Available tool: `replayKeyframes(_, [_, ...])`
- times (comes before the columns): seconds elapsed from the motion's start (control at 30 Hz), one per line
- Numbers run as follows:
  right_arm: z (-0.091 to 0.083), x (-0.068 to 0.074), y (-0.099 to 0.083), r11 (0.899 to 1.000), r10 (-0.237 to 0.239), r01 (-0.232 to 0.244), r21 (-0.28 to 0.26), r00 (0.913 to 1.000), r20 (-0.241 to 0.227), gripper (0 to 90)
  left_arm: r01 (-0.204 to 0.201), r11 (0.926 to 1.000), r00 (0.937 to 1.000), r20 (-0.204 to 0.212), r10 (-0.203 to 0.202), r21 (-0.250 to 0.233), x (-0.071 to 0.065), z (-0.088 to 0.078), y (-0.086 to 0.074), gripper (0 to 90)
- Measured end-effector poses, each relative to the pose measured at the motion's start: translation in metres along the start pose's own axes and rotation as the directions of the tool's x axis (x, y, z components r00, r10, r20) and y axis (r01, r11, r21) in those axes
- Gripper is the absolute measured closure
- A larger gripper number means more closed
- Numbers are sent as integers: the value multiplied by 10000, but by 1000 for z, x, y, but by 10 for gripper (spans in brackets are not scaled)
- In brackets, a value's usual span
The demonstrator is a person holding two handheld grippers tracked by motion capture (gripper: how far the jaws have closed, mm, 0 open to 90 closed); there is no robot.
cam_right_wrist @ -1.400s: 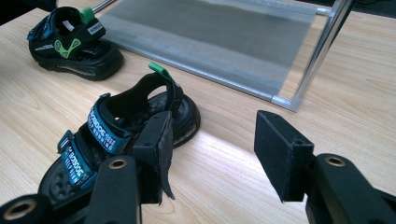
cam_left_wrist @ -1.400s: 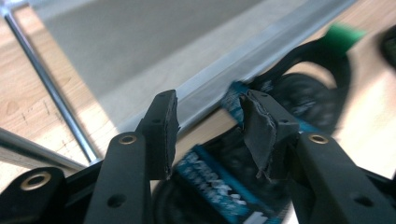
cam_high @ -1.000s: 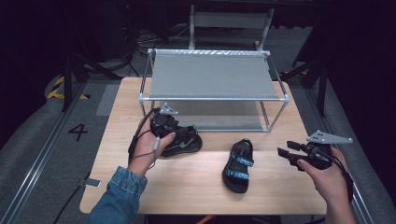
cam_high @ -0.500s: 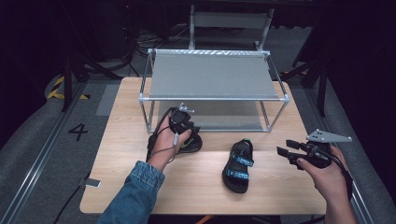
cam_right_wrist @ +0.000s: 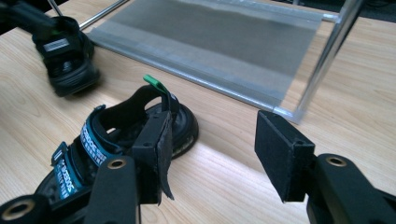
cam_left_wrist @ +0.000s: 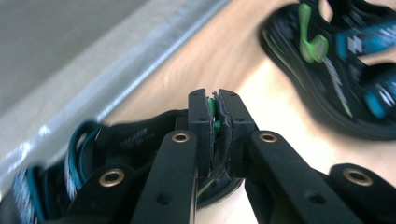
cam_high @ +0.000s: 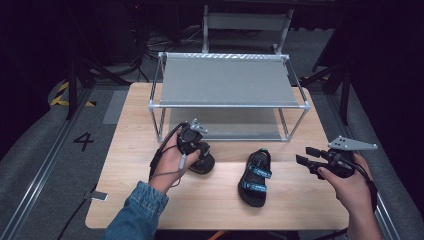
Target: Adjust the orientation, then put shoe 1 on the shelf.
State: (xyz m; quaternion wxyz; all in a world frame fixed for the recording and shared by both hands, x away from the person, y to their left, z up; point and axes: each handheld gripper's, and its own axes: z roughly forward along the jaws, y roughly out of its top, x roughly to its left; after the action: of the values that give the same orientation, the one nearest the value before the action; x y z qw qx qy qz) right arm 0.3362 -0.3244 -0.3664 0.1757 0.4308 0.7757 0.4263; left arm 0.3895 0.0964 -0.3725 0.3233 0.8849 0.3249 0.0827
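My left claw (cam_high: 200, 150) is clamped narrow on the green heel loop of a black strapped sandal with blue and green trim (cam_high: 204, 162); in the left gripper view the jaws meet on a sliver of green, with the sandal's body hanging under and behind them. Just ahead of this claw stands the two-tier metal-framed rack with grey fabric shelves (cam_high: 227, 80), its lower shelf's front rail running across my path. I judge that shelf the likely landing place, with open room along it.

My right claw (cam_high: 309, 156) stands wide and empty. The matching second black sandal (cam_right_wrist: 116, 140) lies on the pale wooden table (cam_high: 200, 210) to that claw's left and close in front of it, its long axis running roughly toward the rack, green heel tab upright at the far end. The right hand is clearly the nearer one to it, and the table around it is bare.
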Motion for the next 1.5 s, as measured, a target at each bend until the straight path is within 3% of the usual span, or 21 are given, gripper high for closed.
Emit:
replayKeyframes(0.17, [8, 2, 8, 9999, -145, 144, -32, 9997, -181, 473, -75, 9999, 10000, -6, 75, 76, -12, -19, -22, 847])
replayKeyframes(0.4, [14, 3, 15, 9997, -245, 244, -46, 9992, -316, 471, -107, 9970, 9998, -161, 120, 760, -16, -42, -47, 846])
replayKeyframes(0.63, [17, 3, 17, 9998, -197, 196, -9, 9992, -350, 467, -16, 9897, 9999, -167, 41, 1430, -15, -49, -59, 846])
replayKeyframes(0.73, [17, 2, 16, 9998, -175, 175, 0, 9993, -336, 467, -81, 9848, 9997, 227, 42, 1738, -15, -45, -61, 845])
replayKeyframes(0.87, [17, 2, 15, 9999, -162, 163, 35, 9994, -313, 467, -54, 9885, 9995, 305, 8, 1508, -15, -43, -61, 816])
replayKeyframes(0.93, [16, 2, 14, 9999, -139, 140, 22, 9994, -320, 466, 11, 9920, 10000, 82, -22, 1261, -13, -43, -59, 594])
replayKeyframes(0.97, [15, 1, 13, 9999, -132, 133, 22, 9995, -288, 465, -230, 9944, 9985, -467, 280, 1031, -10, -44, -56, 535])
replayKeyframes(1.0, [15, 1, 13, 9999, -132, 133, 22, 9995, -288, 465, -230, 9944, 9985, -467, 280, 1031, -10, -44, -56, 504])
replayKeyframes(1.2, [9, -1, 8, 10000, -1, 0, -31, 9999, -149, 465, 71, 10000, 9913, -1314, -76, -41, 1, -43, -49, 356])
replayKeyframes(1.33, [5, -2, 3, 10000, 83, -83, 34, 10000, -52, 465, 59, 10000, 9785, -2063, -49, 40, 15, -36, -48, 311])
replayKeyframes(1.5, [-1, -4, 1, 9999, 161, -160, -42, 9998, 68, 465, 155, 9996, 9796, -2008, -108, 218, 23, -28, -51, 286])
